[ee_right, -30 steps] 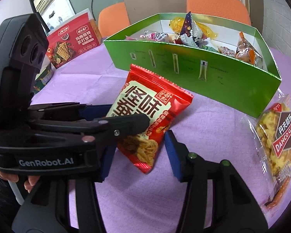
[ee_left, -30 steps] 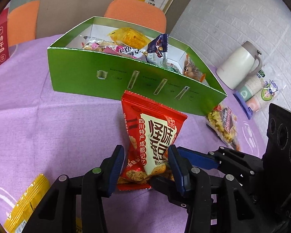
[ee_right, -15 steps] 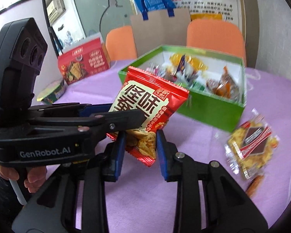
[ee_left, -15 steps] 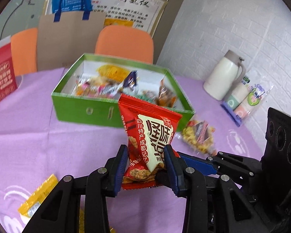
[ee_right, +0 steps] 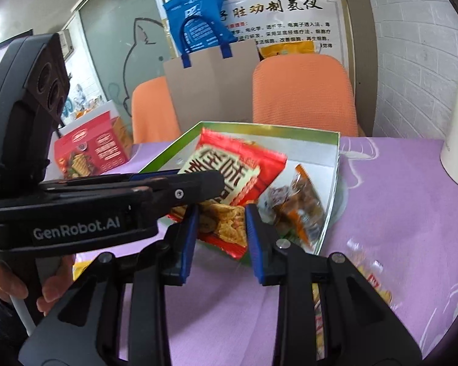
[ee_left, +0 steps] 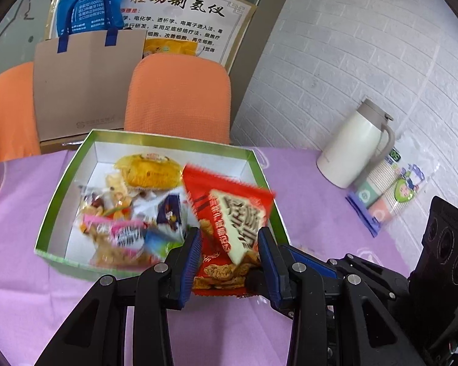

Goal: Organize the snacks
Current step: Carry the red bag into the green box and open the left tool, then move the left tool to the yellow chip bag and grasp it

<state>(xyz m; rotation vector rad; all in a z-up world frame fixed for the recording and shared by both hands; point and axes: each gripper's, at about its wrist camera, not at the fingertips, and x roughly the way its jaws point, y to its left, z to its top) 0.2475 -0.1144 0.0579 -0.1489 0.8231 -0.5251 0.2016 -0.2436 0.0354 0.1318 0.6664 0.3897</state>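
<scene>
The red packet [ee_left: 229, 231] is pinched by both grippers' fingers [ee_left: 195, 253] above the box [ee_left: 61, 189]; if released unevenly, it could catch the rim.

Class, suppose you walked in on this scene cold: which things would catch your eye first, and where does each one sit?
First the red snack packet, pinched at its lower end by both the left gripper and the right gripper, held tilted over the near right corner of the green box. That box sits open on the purple tablecloth, heaped with mixed wrapped snacks. Behind it stand orange chairs, and a white jug stands at the right by the wall.
</scene>
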